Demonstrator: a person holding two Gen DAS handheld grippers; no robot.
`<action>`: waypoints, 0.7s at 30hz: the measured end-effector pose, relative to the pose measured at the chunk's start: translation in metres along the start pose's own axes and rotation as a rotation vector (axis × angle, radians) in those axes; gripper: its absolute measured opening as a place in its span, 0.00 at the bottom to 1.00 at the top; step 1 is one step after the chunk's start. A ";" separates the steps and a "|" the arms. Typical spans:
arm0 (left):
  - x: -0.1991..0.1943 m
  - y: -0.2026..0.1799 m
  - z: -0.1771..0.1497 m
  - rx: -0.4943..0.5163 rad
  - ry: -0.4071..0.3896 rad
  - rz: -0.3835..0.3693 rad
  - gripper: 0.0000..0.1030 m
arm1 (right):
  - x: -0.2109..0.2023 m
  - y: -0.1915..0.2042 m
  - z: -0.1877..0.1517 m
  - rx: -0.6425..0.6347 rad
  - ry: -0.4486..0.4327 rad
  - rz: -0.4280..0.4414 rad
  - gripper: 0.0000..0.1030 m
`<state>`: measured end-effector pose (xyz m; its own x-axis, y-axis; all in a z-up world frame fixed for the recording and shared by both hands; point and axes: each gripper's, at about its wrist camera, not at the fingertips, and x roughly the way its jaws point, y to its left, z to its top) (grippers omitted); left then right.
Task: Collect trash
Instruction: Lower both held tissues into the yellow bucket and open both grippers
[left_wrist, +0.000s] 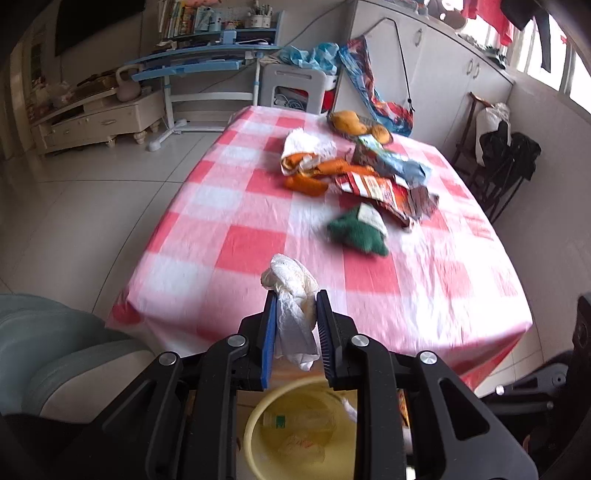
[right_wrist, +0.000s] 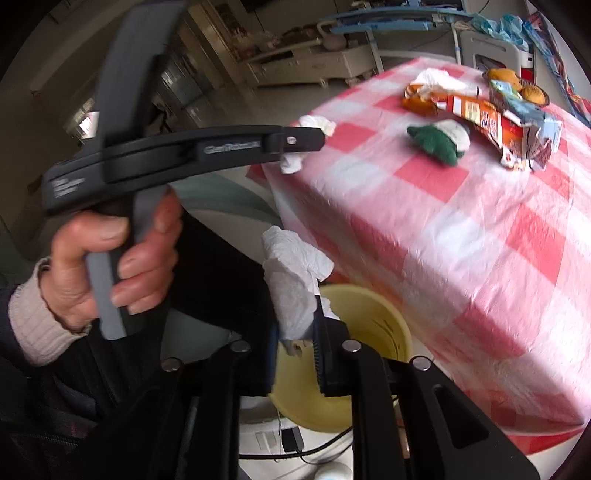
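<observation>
- The left gripper (left_wrist: 295, 321) has its jaws clamped on a crumpled white tissue (left_wrist: 293, 295), a soft wrinkled wad with a limp tail hanging below the pads — it is held in the air just off the near edge of the table, above the yellow bin (left_wrist: 258, 424).
- The right gripper (right_wrist: 295, 332) pinches a second white tissue wad (right_wrist: 291, 280), puffy and creased, right over the same yellow bin (right_wrist: 391, 332) on the floor beside the table.
- In the bin lie pale scraps and something with a green label; the print is too blurred to read.
- On the red-and-white checked tablecloth (left_wrist: 240, 240) more trash lies heaped: a red-orange snack wrapper (left_wrist: 373, 188), orange peel (left_wrist: 306, 184), a blue wrapper (left_wrist: 402, 166) and a green cloth lump (left_wrist: 354, 232) just beside them.
- The wrapper carries printed writing, possibly a brand name — I can't make it out.
- The left hand (right_wrist: 110, 266) grips the other tool's handle, which bears small pale lettering, unreadable.
</observation>
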<state>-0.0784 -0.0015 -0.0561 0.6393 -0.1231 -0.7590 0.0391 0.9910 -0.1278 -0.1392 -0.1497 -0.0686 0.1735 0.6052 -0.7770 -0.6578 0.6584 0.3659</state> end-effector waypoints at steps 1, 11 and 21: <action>-0.001 -0.001 -0.004 0.005 0.007 0.000 0.20 | 0.001 -0.001 -0.001 0.004 0.005 -0.008 0.33; -0.013 -0.010 -0.042 0.051 0.082 0.001 0.20 | -0.024 -0.009 -0.009 0.086 -0.139 -0.105 0.67; -0.006 -0.036 -0.079 0.192 0.225 0.000 0.60 | -0.048 -0.004 -0.016 0.080 -0.282 -0.196 0.77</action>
<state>-0.1441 -0.0408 -0.0969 0.4539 -0.1101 -0.8842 0.1975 0.9801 -0.0206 -0.1561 -0.1884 -0.0414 0.4939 0.5560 -0.6685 -0.5344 0.8006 0.2711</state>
